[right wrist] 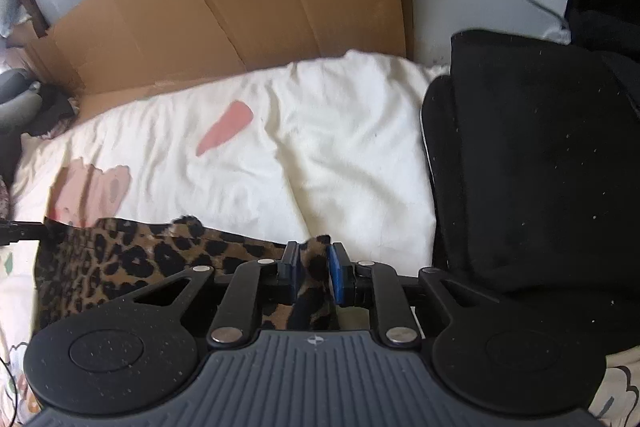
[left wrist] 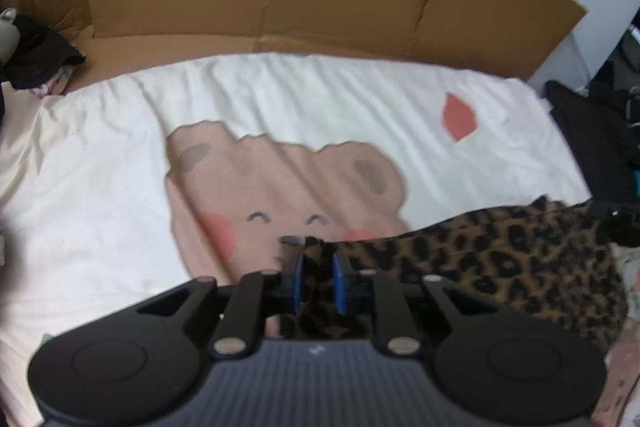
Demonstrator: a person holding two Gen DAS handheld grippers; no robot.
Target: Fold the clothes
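Left gripper (left wrist: pixel 317 267) and right gripper (right wrist: pixel 314 267): jaws clamped on leopard-print brown fabric garment (left wrist: pixel 500 263), over cream bear-print bedsheet (left wrist: pixel 100 187).

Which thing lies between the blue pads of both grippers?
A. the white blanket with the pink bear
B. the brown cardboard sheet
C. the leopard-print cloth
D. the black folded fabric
C: the leopard-print cloth runs up between the fingers of the left gripper and the right gripper.

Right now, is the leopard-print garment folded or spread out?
Cannot tell. The leopard-print garment lies in a band across the white bedding, both corners between gripper fingers; its layering is hidden.
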